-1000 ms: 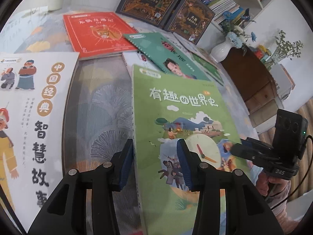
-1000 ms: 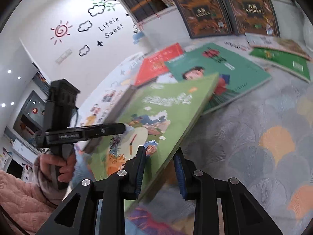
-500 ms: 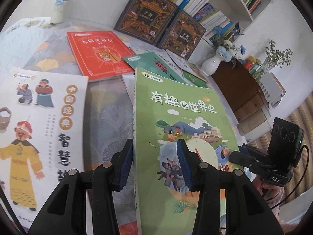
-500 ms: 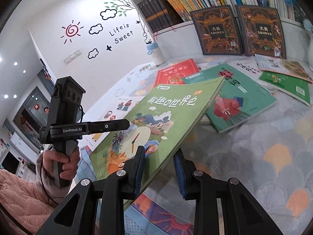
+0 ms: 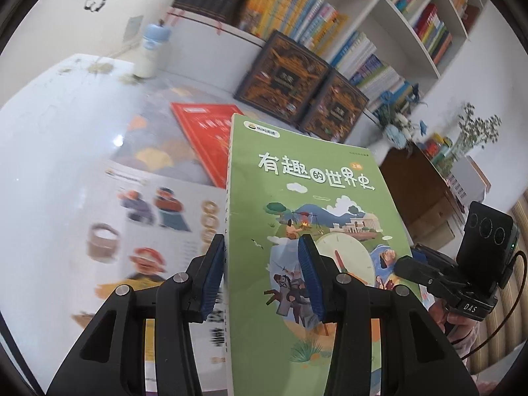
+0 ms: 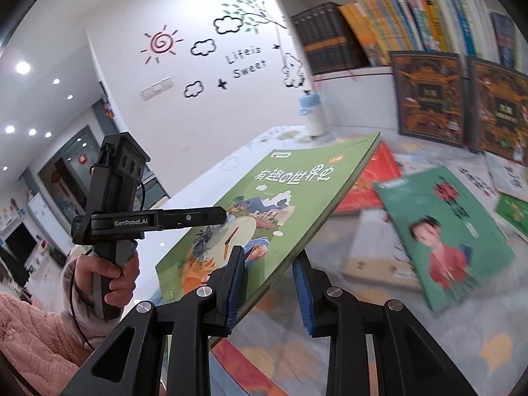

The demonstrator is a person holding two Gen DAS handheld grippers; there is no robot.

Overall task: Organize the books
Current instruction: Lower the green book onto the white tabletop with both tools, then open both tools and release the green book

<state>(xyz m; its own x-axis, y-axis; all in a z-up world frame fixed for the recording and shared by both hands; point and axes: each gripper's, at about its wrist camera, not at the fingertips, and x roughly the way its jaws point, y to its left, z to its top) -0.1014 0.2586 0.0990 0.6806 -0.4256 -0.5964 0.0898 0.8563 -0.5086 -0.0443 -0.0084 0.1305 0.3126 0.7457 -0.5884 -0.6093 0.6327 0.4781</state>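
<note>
While both grippers clamp the green book (image 5: 307, 231), left gripper (image 5: 260, 277) on its spine edge & right gripper (image 6: 269, 283) on the opposite edge, it's held tilted up off the table (image 6: 478, 346), so sorting looks barely begun. Red book (image 5: 204, 132), teal book (image 6: 442, 231), white picture book (image 5: 158, 231) etc. lie scattered flat on the table, w/ two dark books (image 6: 429, 95) leaning at the back. Shelves (image 5: 396, 23) look packed w/ upright books; can't tell which slot is free.

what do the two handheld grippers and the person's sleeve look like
Both grippers are black plastic with ribbed blue finger pads and silver screws. The left gripper reads "GenRobot.AI"; the right gripper reads "DAS" and trails a black cable. The sleeve is fluffy pink knit.
</note>
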